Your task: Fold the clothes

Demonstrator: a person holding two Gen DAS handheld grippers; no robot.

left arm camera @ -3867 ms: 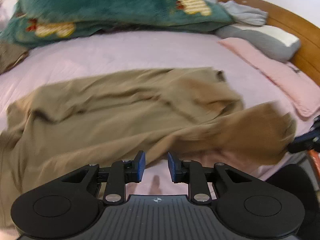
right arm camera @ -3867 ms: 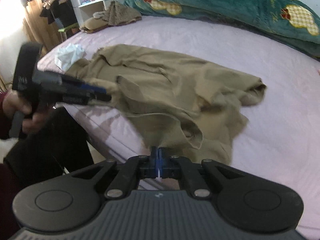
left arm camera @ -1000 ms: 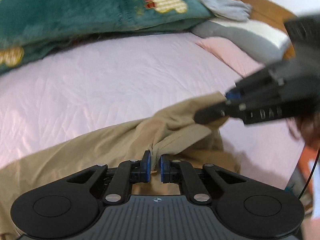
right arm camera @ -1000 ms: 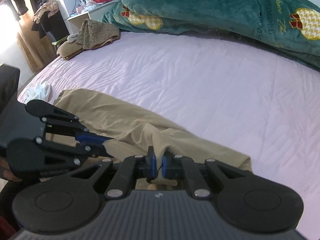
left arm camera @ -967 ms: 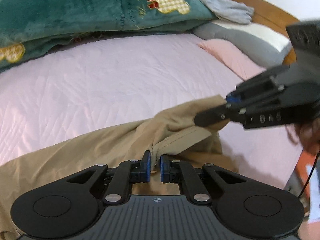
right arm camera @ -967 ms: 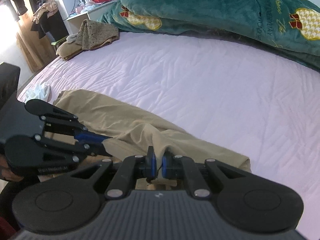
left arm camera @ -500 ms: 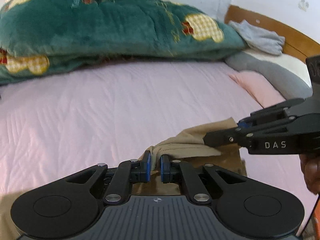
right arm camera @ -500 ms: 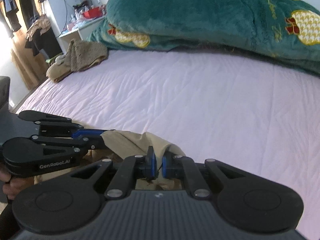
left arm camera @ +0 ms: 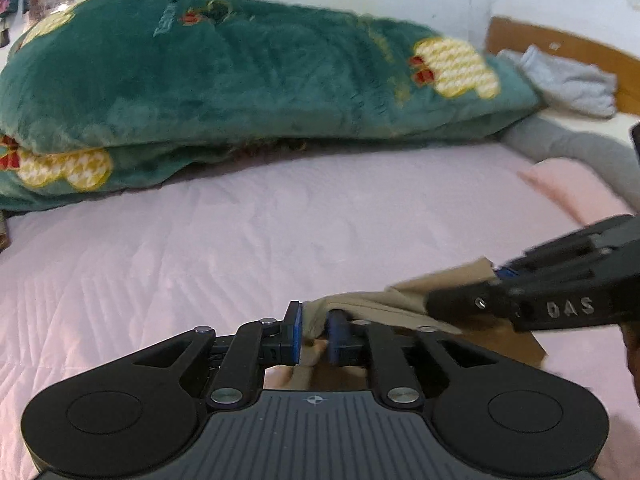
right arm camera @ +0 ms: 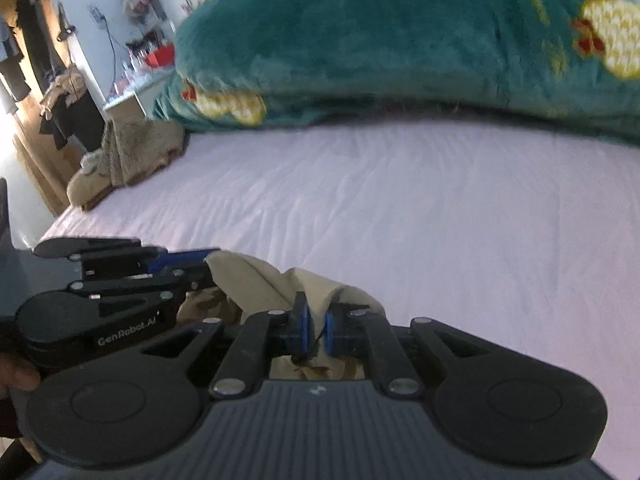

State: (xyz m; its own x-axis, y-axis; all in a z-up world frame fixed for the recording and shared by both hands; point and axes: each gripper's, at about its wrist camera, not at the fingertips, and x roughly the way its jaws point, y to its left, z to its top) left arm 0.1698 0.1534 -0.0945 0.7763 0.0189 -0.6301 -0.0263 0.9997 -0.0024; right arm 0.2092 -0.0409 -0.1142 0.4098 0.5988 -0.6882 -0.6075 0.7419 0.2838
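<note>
A tan garment [left arm camera: 404,300] hangs bunched between my two grippers, lifted above the pink bed sheet [left arm camera: 240,240]. My left gripper [left arm camera: 316,334] is shut on a fold of its edge; most of the cloth hangs below, out of sight. My right gripper [right arm camera: 314,330] is shut on another fold of the same garment [right arm camera: 256,280]. Each gripper shows in the other's view: the right one [left arm camera: 496,280] comes in from the right, the left one [right arm camera: 200,262] from the left, both close together.
A thick green blanket [left arm camera: 240,88] lies along the far side of the bed. Grey and pink pillows [left arm camera: 576,176] and a wooden headboard [left arm camera: 560,48] are at the right. A brown towel heap [right arm camera: 132,152] sits at the bed's left corner, with cluttered furniture behind.
Both grippers have risen with the tan garment, lifting it off the sheet. Earlier it lay spread on the bed; now only a bunched edge shows between the grippers.
</note>
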